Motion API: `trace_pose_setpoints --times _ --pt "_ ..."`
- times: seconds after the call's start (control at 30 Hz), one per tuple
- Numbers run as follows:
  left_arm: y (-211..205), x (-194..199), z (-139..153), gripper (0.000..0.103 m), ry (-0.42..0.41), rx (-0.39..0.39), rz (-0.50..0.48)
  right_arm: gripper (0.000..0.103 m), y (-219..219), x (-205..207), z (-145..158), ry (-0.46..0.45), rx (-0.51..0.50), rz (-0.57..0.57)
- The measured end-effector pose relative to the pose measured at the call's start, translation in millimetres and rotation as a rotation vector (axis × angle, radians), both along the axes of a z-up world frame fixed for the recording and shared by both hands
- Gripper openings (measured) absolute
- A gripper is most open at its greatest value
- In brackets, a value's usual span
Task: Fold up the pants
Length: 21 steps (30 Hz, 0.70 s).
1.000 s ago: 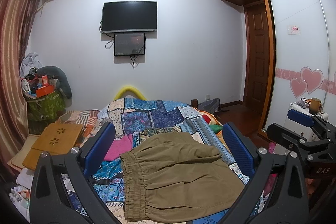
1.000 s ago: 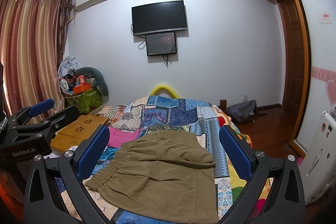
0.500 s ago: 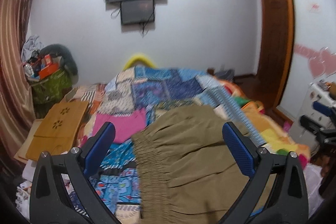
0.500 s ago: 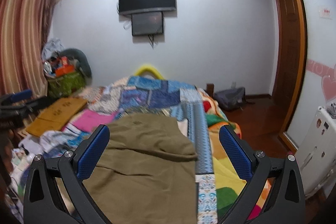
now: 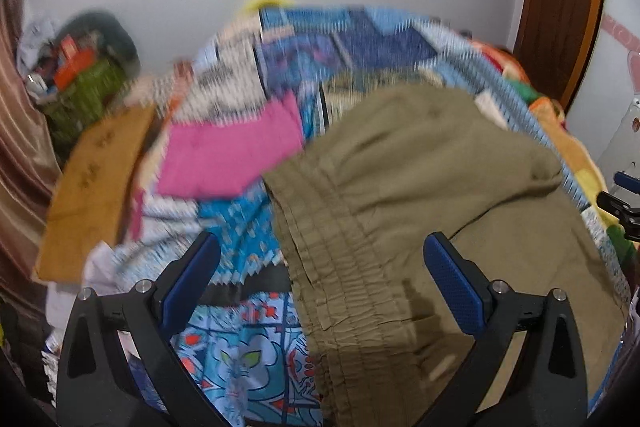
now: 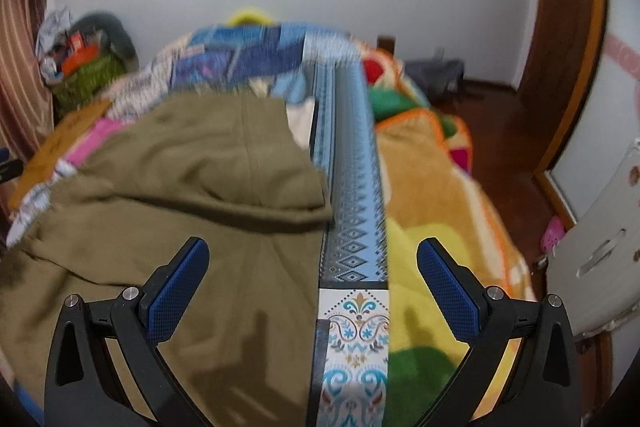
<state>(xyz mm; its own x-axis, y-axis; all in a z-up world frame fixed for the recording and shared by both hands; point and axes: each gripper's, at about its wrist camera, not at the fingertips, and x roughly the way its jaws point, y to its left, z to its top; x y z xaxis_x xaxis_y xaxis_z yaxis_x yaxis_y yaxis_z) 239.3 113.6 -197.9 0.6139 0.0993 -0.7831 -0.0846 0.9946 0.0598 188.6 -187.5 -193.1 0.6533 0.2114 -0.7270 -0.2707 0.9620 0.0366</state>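
Olive-green pants lie folded over on a patchwork bedspread, their elastic waistband toward the left. My left gripper is open and empty, held just above the waistband. In the right wrist view the pants fill the left half. My right gripper is open and empty above the pants' right edge and a blue patterned strip. The other gripper shows at the right edge of the left wrist view.
A pink cloth lies left of the pants. A wooden board and a green basket of clutter stand at the left. A yellow-orange blanket hangs over the bed's right side. A white appliance and brown door are at the right.
Both grippers have tilted down and moved closer to the bed. The pants now fill much more of each view. Both stay open.
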Motion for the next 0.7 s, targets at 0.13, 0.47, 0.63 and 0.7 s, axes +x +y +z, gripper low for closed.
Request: trace_pose_setpoints --times 0.13,0.47,0.63,0.7 --pt "6 13 -26 0.093 0.083 -0.059 -0.011 0.083 5 22 -25 0.075 -0.031 0.045" --pt "14 17 -45 0.085 0.13 -0.108 -0.04 0.039 12 47 -58 0.168 -0.038 0.143" --pt "10 14 -45 0.085 0.114 -0.049 -0.037 0.014 7 42 -61 0.167 -0.059 0.126" --pt "9 12 -45 0.085 0.107 -0.031 -0.033 0.012 7 38 -61 0.166 -0.069 0.131"
